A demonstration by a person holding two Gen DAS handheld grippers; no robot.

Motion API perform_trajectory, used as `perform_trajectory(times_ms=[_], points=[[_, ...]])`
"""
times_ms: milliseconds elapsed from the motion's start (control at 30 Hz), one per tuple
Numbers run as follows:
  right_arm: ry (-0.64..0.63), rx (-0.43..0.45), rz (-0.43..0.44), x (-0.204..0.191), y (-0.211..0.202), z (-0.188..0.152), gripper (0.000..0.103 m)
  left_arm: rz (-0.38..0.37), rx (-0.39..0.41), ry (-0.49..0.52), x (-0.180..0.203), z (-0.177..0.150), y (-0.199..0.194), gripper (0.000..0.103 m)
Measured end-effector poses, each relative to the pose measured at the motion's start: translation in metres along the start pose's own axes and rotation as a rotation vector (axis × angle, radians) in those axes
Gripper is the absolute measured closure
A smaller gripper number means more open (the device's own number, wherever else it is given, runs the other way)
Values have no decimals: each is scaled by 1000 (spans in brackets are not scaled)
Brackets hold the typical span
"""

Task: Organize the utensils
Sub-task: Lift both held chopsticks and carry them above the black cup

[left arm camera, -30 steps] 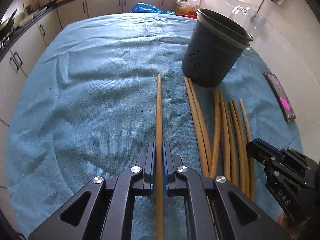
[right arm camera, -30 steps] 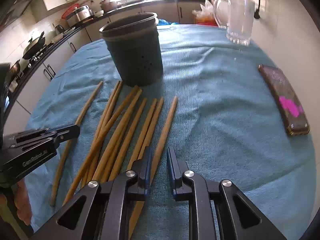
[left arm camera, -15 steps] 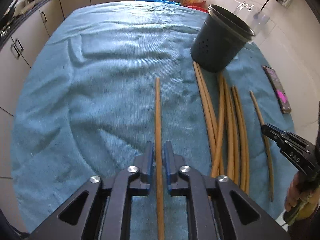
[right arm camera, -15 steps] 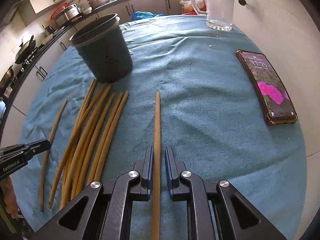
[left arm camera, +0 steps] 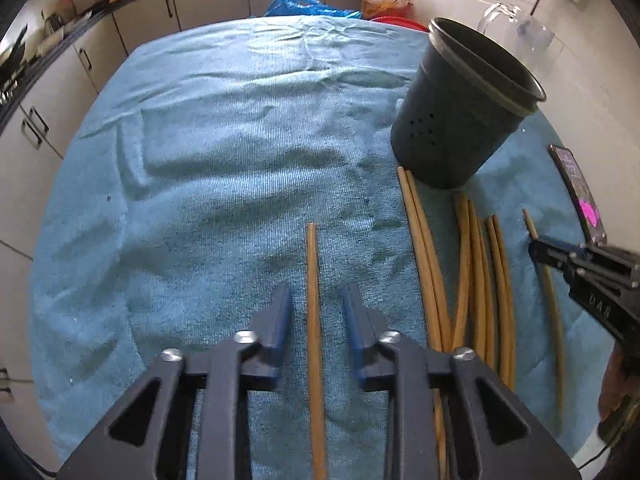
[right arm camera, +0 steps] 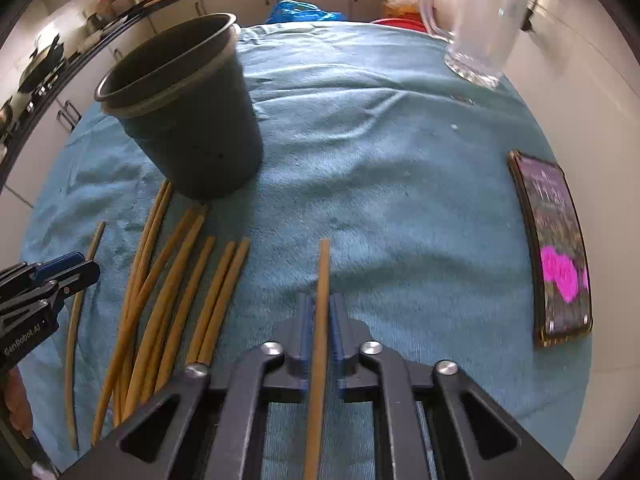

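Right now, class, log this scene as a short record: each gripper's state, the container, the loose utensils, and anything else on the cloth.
left gripper: jaws open, a chopstick lying loose between them
right gripper: jaws shut on one chopstick
holder: dark utensil holder, upright, no utensils visible inside
loose utensils: chopsticks on the blue towel beside the holder
other items: phone, glass mug

Two wrist cameras, both looking forward and down along my fingers, close over the counter (left arm camera: 224,152).
My left view sits left of the chopstick pile (left arm camera: 476,276), my right view to its right; both face the cabinets and share the pile, the dark holder (left arm camera: 452,136) and the phone (right arm camera: 556,244).
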State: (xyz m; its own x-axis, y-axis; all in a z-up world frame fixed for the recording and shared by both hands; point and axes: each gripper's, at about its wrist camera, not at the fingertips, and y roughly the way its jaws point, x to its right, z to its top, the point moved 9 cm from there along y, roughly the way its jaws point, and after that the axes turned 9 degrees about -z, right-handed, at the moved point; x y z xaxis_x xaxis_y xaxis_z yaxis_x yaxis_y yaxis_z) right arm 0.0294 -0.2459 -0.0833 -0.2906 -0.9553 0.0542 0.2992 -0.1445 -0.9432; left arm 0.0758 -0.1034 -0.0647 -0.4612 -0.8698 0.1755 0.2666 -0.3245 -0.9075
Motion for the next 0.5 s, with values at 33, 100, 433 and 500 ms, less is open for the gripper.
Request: perform_trajectory(times_ms=[33,100,433,500], points=[[-6,9,2,-1,0,1,96,1,5,3,0,0,-1,97],[6,22,32,-2,-2,2,96,-34,10,-27,-1,-1,-6,97],[68,274,124,3,-102,-5,96,-74,249,17,18,-5,-120,97],[69,329,129,5,-124,-7,96,-68,304,41,26,-10,-147,97]])
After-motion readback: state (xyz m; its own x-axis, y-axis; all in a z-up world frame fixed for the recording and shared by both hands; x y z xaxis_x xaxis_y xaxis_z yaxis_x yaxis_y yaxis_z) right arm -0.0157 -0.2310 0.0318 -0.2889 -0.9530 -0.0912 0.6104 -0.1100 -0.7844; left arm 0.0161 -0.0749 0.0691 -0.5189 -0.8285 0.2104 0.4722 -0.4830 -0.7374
